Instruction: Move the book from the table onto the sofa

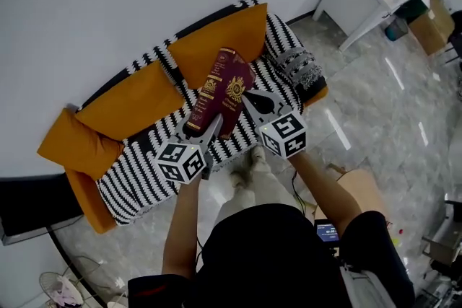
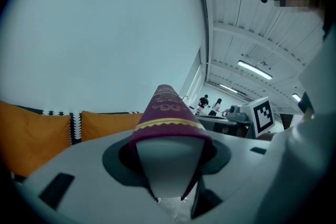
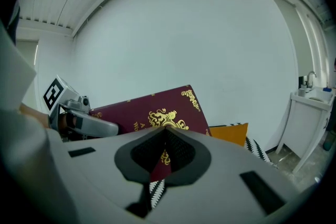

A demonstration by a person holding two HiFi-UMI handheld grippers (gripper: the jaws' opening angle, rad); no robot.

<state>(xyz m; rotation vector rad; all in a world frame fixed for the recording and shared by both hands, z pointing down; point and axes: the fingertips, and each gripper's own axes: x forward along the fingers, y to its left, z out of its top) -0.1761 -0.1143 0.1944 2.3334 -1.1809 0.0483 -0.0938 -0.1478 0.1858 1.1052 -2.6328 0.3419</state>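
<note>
Head view: a maroon, gold-stamped book (image 1: 224,90) hangs in the air over the striped seat of the sofa (image 1: 137,177). The left tool (image 1: 207,128) is clenched across its thick spine end, and the right tool (image 1: 249,103) is pinched almost flat on a lower corner of its cover. To set it down well, I judge, both tools should sink together and lay it flat on the seat before either lets go; its long axis runs from the tools up and away toward the sofa's orange back cushions (image 1: 216,43), emblem cover facing up and right.
</note>
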